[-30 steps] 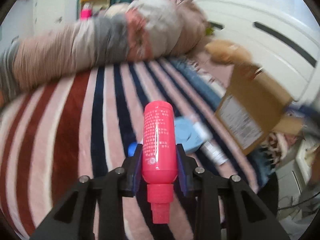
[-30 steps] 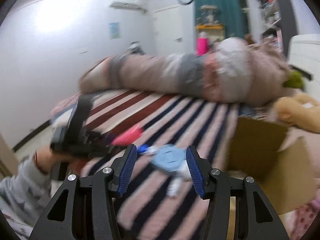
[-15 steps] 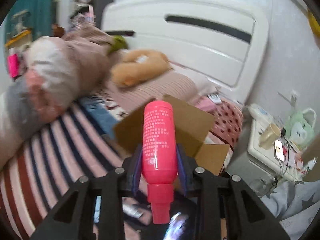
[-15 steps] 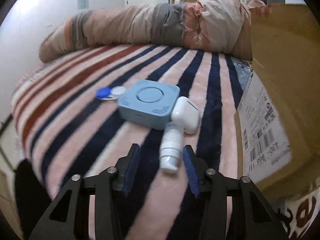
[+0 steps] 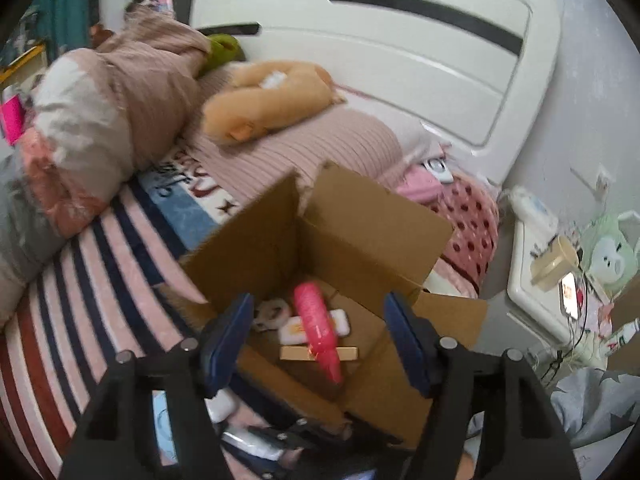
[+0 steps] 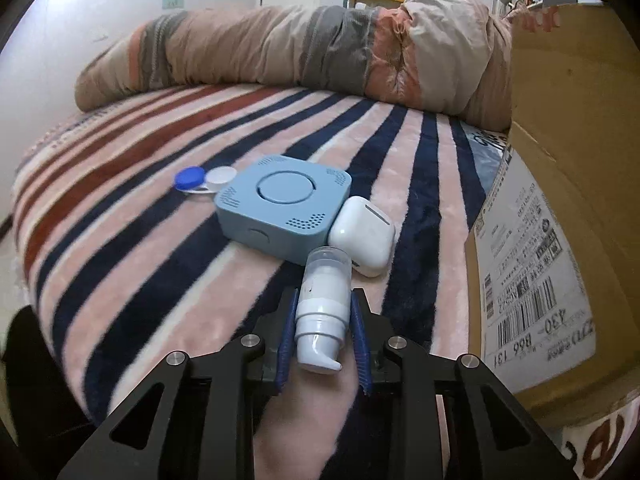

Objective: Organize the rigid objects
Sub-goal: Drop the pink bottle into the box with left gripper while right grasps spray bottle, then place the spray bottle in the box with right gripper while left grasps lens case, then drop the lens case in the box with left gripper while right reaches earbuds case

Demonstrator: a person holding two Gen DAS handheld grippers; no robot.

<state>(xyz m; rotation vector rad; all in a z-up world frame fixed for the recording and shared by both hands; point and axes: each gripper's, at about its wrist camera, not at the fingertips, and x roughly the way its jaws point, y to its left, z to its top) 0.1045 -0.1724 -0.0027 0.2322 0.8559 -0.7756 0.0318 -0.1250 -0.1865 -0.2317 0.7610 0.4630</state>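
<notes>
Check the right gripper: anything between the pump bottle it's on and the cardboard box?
Nothing visible does. The right gripper is shut on the white pump bottle, and the cardboard box stands just to its right across bare striped blanket. The earbud case and blue square device lie ahead, off that path.

A tan plush toy (image 5: 272, 98) lies by the white headboard (image 5: 380, 60), near the rolled duvet (image 6: 280, 52).

I count 1 cardboard box (image 5: 372, 216), 1 pink bottle (image 5: 316, 320), 1 white pump bottle (image 6: 322, 308), 1 blue square device (image 6: 282, 206), 1 earbud case (image 6: 362, 236), 1 lens case (image 6: 202, 180).
</notes>
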